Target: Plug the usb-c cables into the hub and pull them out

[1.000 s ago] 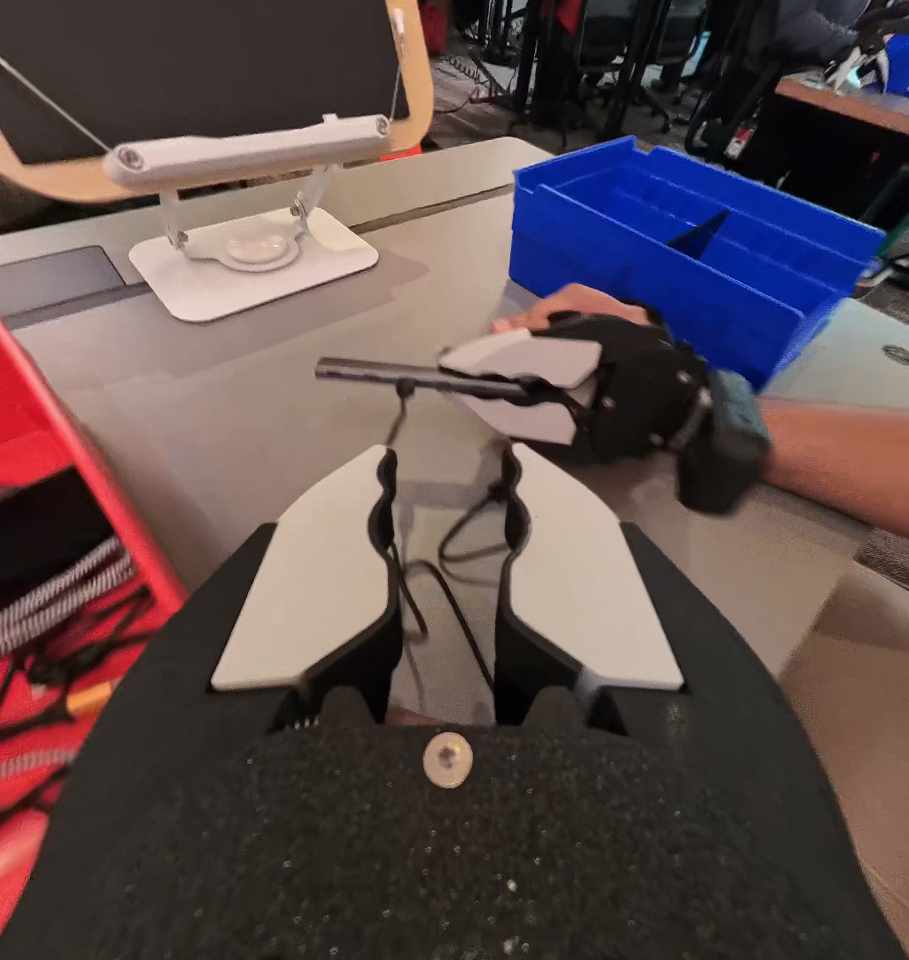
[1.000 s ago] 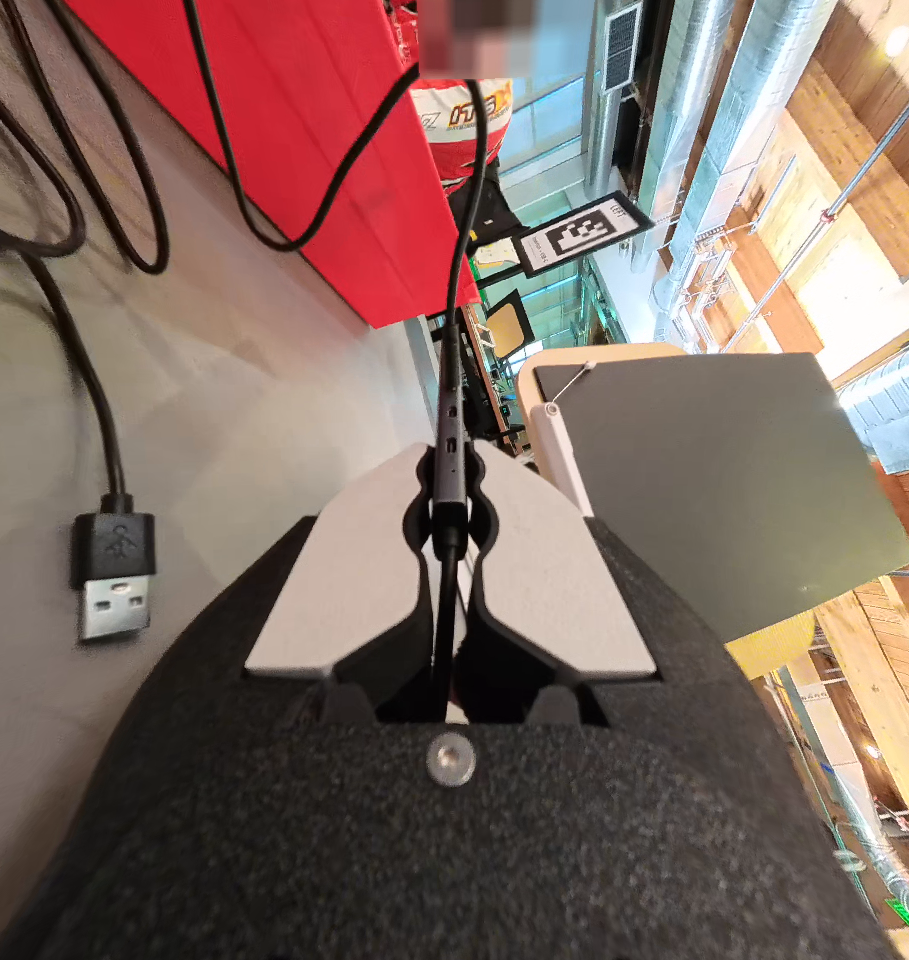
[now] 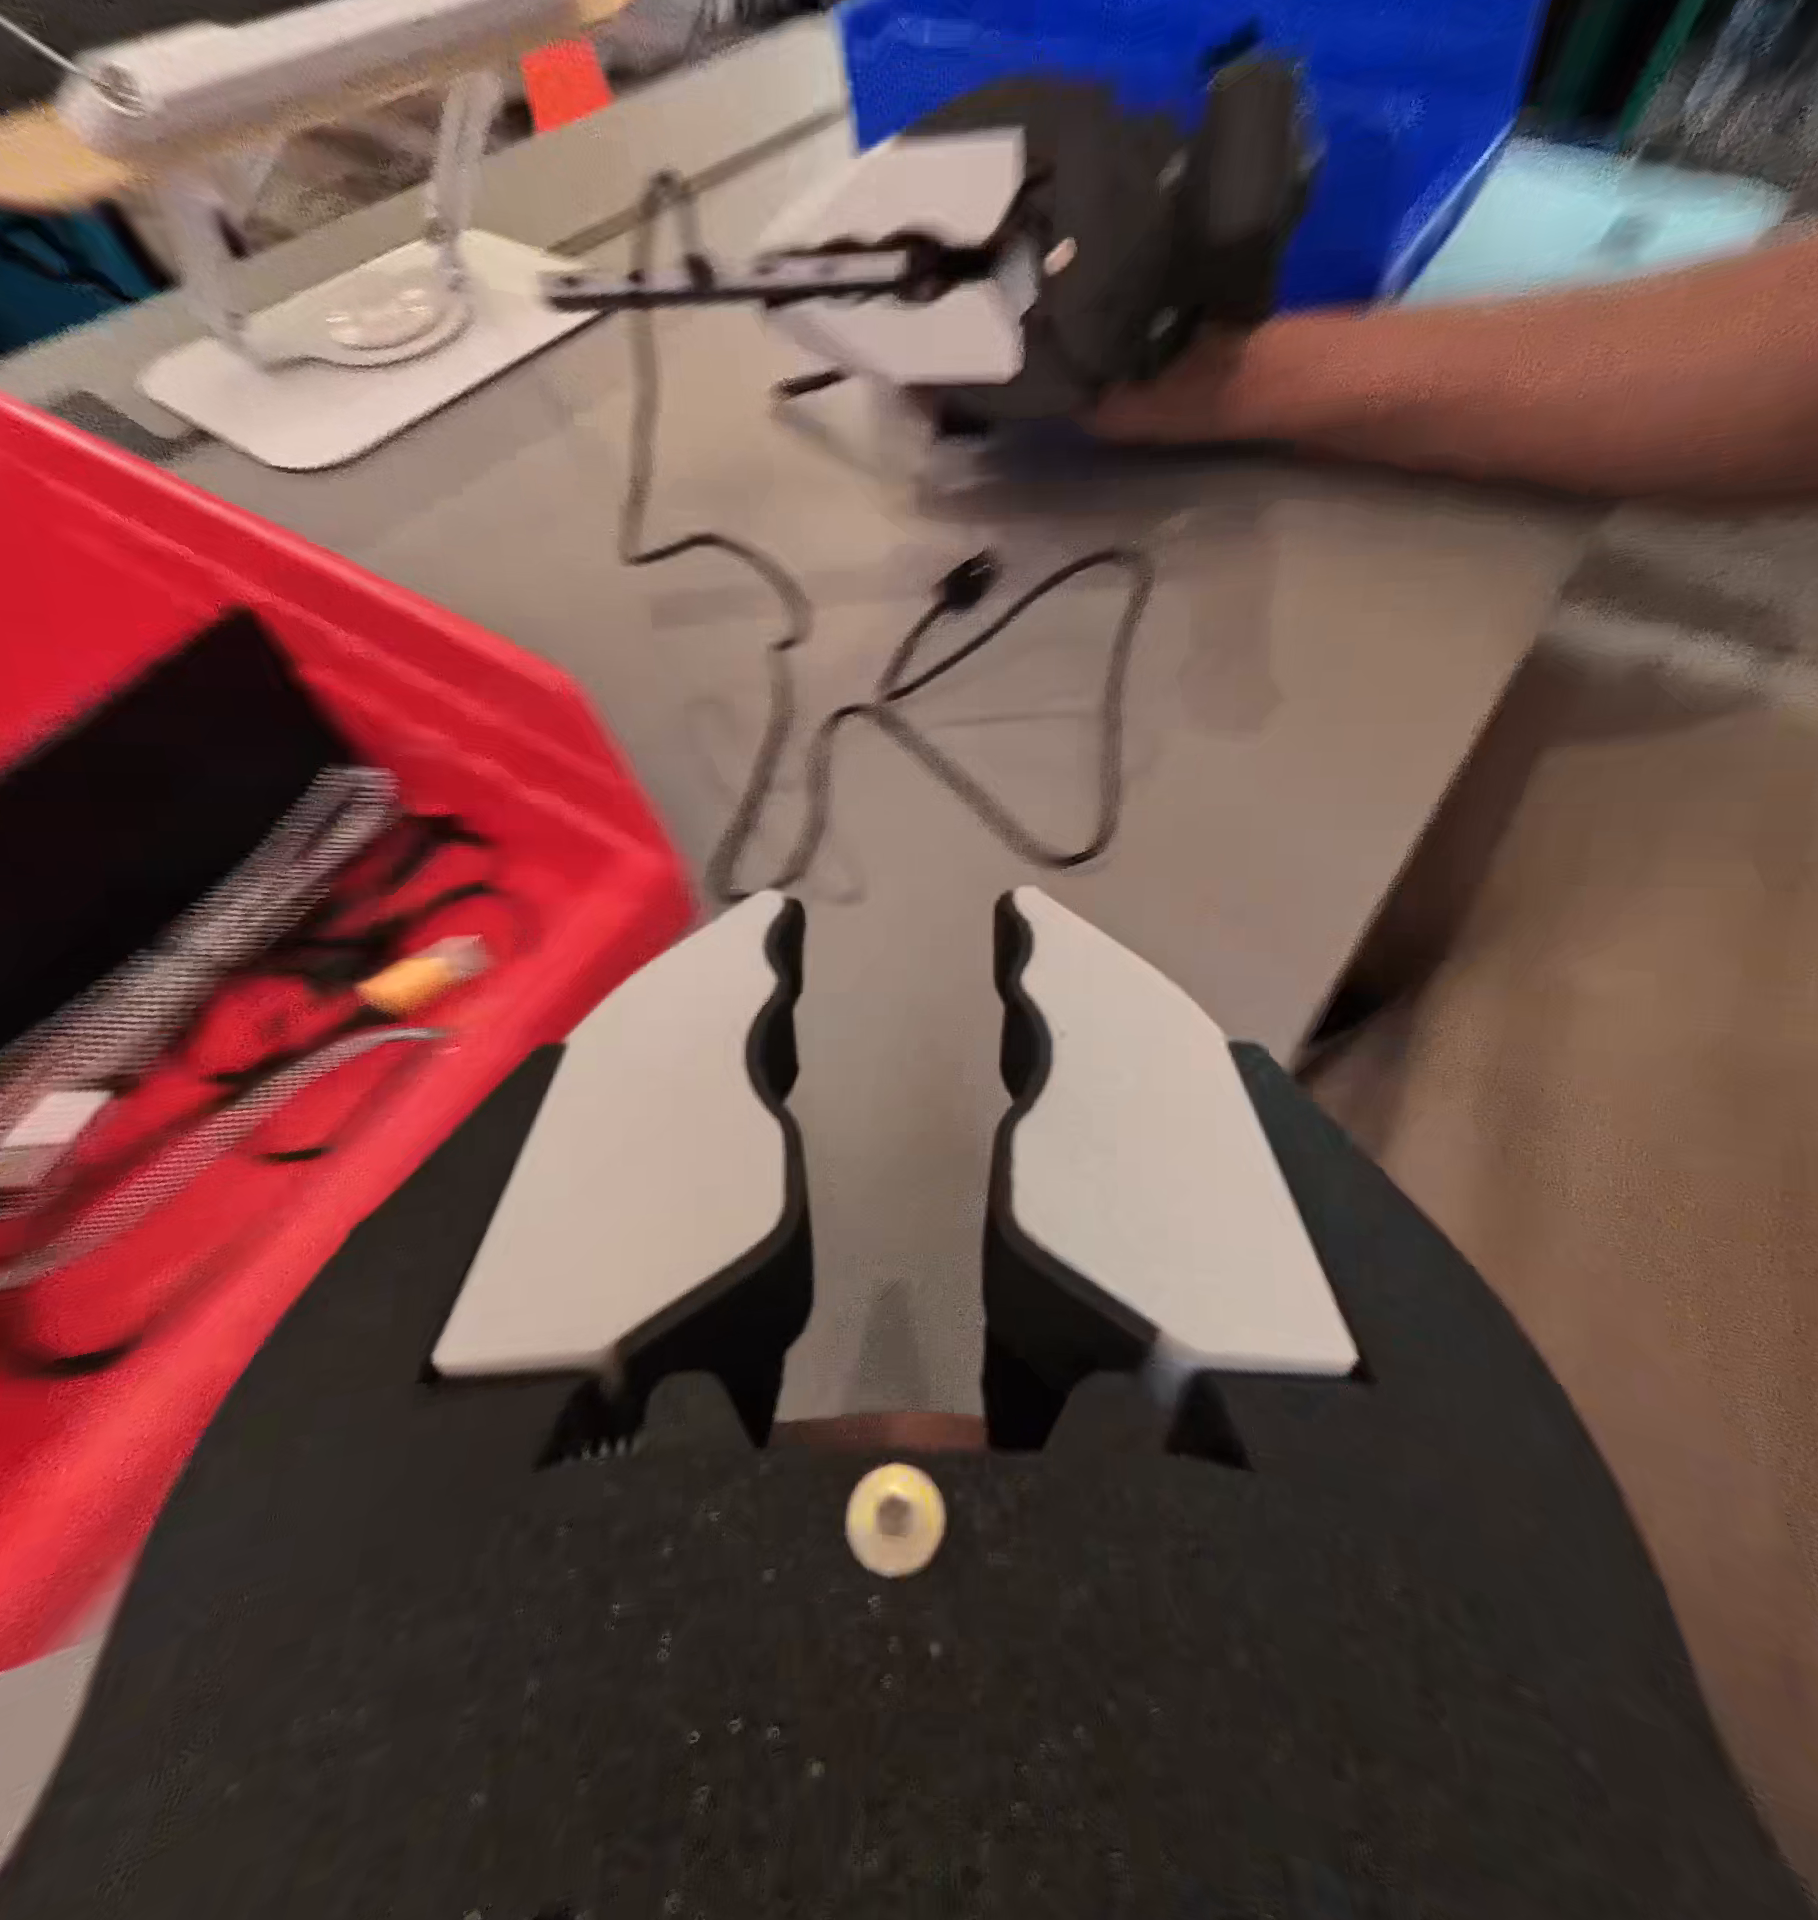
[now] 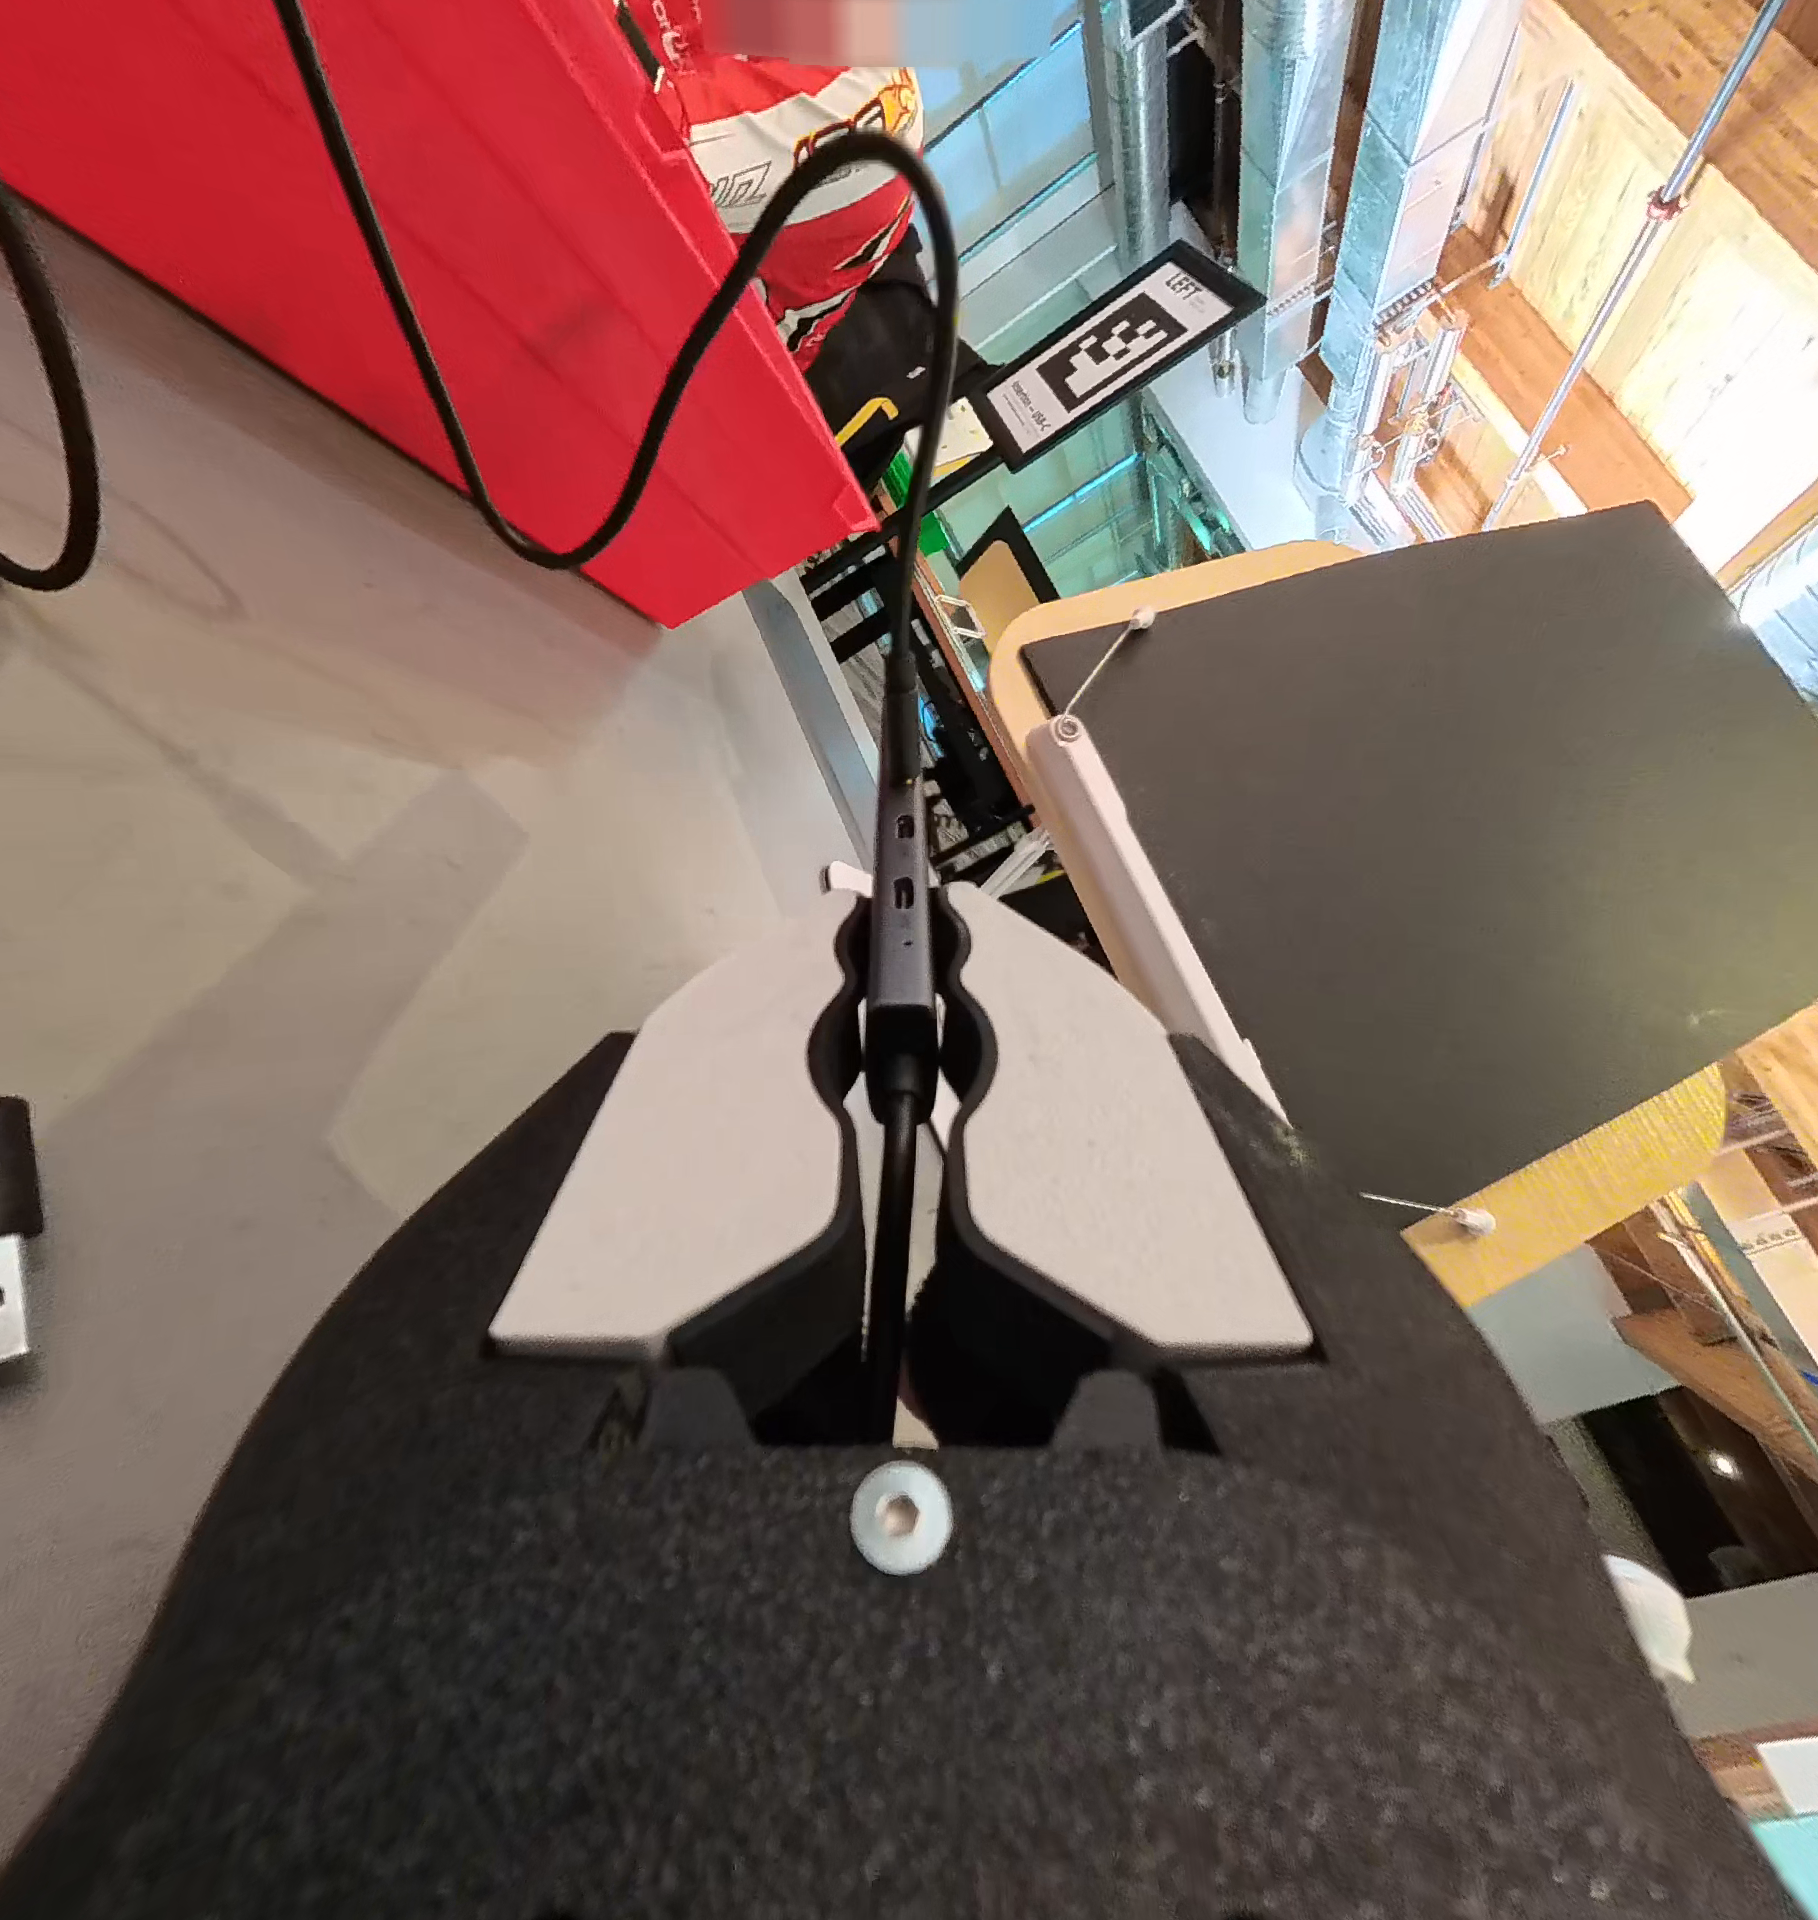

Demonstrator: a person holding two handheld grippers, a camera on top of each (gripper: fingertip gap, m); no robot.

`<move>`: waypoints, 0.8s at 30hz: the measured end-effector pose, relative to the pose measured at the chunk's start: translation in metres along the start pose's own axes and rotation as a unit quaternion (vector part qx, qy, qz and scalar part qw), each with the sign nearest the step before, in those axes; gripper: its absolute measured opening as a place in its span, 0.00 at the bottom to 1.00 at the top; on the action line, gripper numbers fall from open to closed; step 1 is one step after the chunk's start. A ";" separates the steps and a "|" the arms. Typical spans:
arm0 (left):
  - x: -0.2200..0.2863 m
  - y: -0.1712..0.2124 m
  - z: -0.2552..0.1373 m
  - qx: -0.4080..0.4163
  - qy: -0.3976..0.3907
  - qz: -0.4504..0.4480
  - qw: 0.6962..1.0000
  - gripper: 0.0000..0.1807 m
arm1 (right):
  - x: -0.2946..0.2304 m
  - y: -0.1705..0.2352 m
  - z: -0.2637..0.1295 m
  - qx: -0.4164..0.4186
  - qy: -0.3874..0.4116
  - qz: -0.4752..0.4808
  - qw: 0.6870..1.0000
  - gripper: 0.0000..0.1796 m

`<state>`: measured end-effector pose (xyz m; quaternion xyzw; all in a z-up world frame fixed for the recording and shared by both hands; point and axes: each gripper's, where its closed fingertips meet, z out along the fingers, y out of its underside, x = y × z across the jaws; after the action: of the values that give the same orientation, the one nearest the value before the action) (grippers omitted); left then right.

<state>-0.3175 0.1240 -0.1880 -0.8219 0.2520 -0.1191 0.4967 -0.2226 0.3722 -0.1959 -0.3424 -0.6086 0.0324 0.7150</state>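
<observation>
Grey table (image 3: 1300, 665); right tongs (image 4: 900, 925) clamp hub (image 4: 903, 914), left tongs (image 3: 897, 925) gape.

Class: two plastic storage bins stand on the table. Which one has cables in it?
The red plastic bin; striped and dark cables lie inside it. The blue plastic bin's contents are hidden.

The hub (image 4: 903, 914), a slim dark grey bar with small ports along its side, was held level above the tabletop (image 3: 1300, 644) in the right claw (image 4: 900, 914). A black cable (image 4: 676, 343) ran from its far end. Another black cable (image 3: 988, 748) lay looped on the tabletop, its plug (image 3: 962, 584) free.
</observation>
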 end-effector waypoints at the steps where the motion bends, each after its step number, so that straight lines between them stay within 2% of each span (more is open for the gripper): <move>1: -0.022 0.000 -0.006 -0.036 -0.015 0.037 0.999 0.17 | 0.001 0.000 0.000 0.002 -0.001 0.007 1.000 0.05; 3: -0.062 0.010 -0.013 -0.134 -0.010 0.082 0.988 0.17 | 0.003 0.001 -0.001 0.003 -0.001 0.017 1.000 0.05; 6: -0.116 0.031 -0.011 -0.292 -0.003 0.103 0.951 0.18 | 0.005 0.002 -0.001 0.003 -0.002 0.026 1.000 0.05; 10: -0.136 0.063 0.007 -0.411 0.084 0.123 0.899 0.12 | 0.003 0.002 0.000 0.003 -0.009 0.027 1.000 0.05; 13: -0.145 0.089 0.015 -0.490 0.104 0.149 0.852 0.09 | 0.002 0.002 0.000 0.003 -0.013 0.032 0.999 0.05; 17: -0.148 0.111 0.022 -0.538 0.112 0.164 0.819 0.11 | 0.003 0.003 0.001 0.003 -0.016 0.042 0.999 0.05; 18: -0.152 0.110 0.026 -0.531 0.103 0.177 0.822 0.06 | 0.003 0.003 0.001 0.003 -0.017 0.042 0.999 0.05; 20: -0.156 0.110 0.027 -0.530 0.099 0.186 0.822 0.03 | 0.001 0.003 0.001 0.003 -0.020 0.041 0.999 0.05; 24: -0.153 0.104 0.015 -0.535 0.113 0.200 0.813 0.02 | -0.001 0.003 0.002 0.002 -0.025 0.039 0.999 0.05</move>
<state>-0.4711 0.1772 -0.2781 -0.8704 0.4887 0.0447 -0.0406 -0.2232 0.3748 -0.1988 -0.3635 -0.6125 0.0697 0.6984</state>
